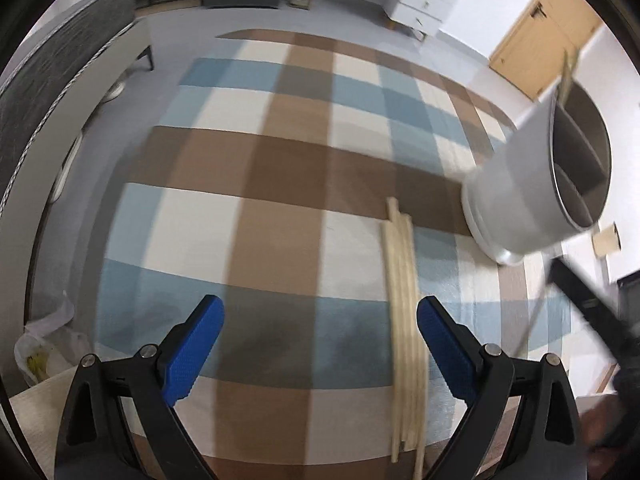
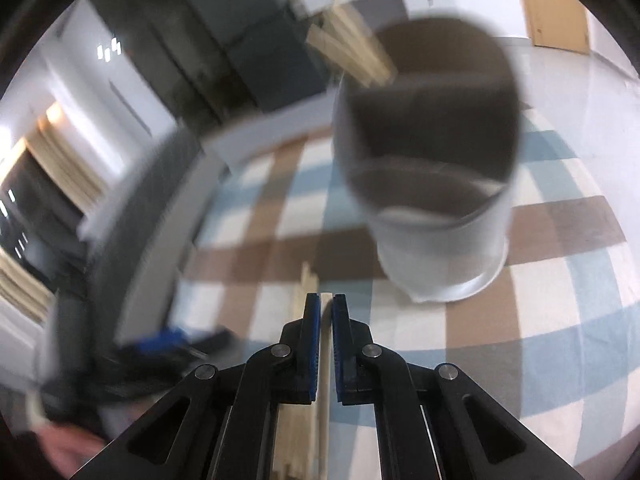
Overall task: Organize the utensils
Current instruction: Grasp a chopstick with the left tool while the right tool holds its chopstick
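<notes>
1. Lying on the checked cloth (image 1: 280, 184), a bundle of pale chopsticks (image 1: 402, 320) is seen low and right of centre in the left wrist view, running from mid-frame to the bottom edge
2. The left gripper (image 1: 320, 344) is held wide open, its blue pads (image 1: 194, 354) well apart and nothing between them; the bundle is seen just inside the right-hand pad
3. A grey round holder (image 1: 532, 184) is seen at the right of that view, standing on the cloth near the far tips of the bundle, with inner dividers visible and one stick (image 1: 566, 76) poking above its rim
4. In the right wrist view the right gripper (image 2: 327, 304) is closed on a single chopstick (image 2: 325, 360), which is pinched between the blue pads (image 2: 314, 344) at lower centre
5. More chopsticks (image 2: 298, 320) are seen on the cloth just left of those jaws
6. The holder (image 2: 436, 216) fills the upper right of that view, blurred, with several sticks (image 2: 348, 52) leaning out at its upper left rim
</notes>
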The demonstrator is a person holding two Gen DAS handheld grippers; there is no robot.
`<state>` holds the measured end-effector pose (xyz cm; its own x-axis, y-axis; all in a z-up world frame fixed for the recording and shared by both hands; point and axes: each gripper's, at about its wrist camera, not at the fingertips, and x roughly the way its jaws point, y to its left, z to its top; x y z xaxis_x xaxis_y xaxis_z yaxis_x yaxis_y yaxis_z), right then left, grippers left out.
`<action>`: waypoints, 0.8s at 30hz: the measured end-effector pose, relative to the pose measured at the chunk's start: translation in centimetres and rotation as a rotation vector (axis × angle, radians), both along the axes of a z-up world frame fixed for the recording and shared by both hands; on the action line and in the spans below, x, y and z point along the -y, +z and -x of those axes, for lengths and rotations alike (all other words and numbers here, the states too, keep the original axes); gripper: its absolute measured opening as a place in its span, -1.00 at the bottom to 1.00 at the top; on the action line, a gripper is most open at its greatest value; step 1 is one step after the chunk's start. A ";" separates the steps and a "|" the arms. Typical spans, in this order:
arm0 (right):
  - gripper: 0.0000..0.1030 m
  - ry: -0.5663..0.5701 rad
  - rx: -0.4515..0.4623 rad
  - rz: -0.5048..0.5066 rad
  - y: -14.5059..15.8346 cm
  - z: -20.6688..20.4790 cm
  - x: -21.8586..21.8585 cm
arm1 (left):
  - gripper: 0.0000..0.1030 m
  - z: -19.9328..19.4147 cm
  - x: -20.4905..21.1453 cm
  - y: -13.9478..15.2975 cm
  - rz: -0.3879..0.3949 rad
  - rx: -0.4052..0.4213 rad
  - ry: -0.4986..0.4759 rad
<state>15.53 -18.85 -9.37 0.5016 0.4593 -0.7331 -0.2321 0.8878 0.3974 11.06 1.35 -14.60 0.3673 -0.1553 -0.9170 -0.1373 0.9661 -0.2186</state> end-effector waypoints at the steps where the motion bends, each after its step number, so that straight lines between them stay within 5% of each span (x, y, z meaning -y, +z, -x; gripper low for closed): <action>1: -0.90 -0.011 0.009 -0.026 0.5 0.3 0.6 | 0.83 -0.1 0.7 -0.2 -0.016 -0.011 -0.016; 14: -0.90 -0.043 0.032 -0.107 1.5 2.1 2.9 | 0.83 -0.3 2.9 -3.2 -0.166 -0.127 -0.022; 24: -0.90 -0.054 0.024 -0.121 2.0 2.1 3.7 | 0.83 -0.7 2.0 -3.4 -0.158 -0.125 0.014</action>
